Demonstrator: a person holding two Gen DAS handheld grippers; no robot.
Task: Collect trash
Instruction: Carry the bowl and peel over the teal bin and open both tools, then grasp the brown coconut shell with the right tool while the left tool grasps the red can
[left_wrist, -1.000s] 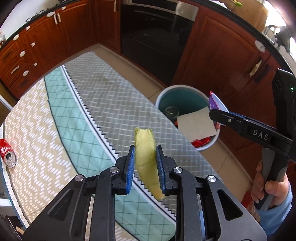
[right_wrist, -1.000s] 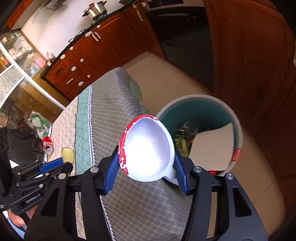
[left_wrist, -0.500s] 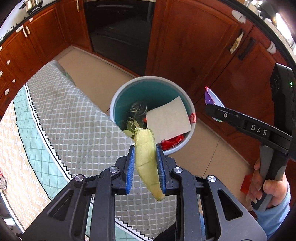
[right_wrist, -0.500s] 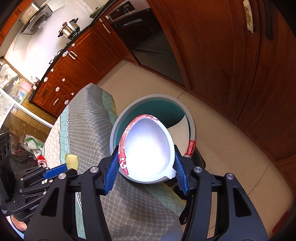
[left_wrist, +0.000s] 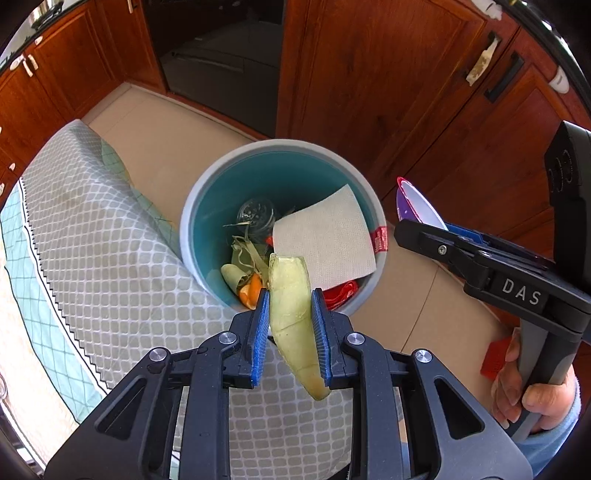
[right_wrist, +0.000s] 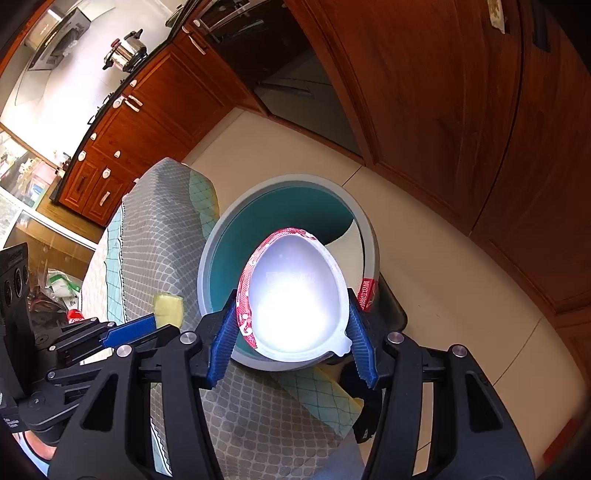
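Because both loads belong in the bin (left_wrist: 192, 221), we clamp peel (left_wrist: 291, 314) (left gripper (left_wrist: 290, 332)) and bowl (right_wrist: 295, 299) (right gripper (right_wrist: 291, 343)) above it.

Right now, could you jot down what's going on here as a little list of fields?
left gripper: jaws shut on a peel
right gripper: jaws shut on a cup, squashed
bin: on the floor beside the table, open
in bin: paper, scraps, red wrapper
peel: near bin's rim
cup: over the bin
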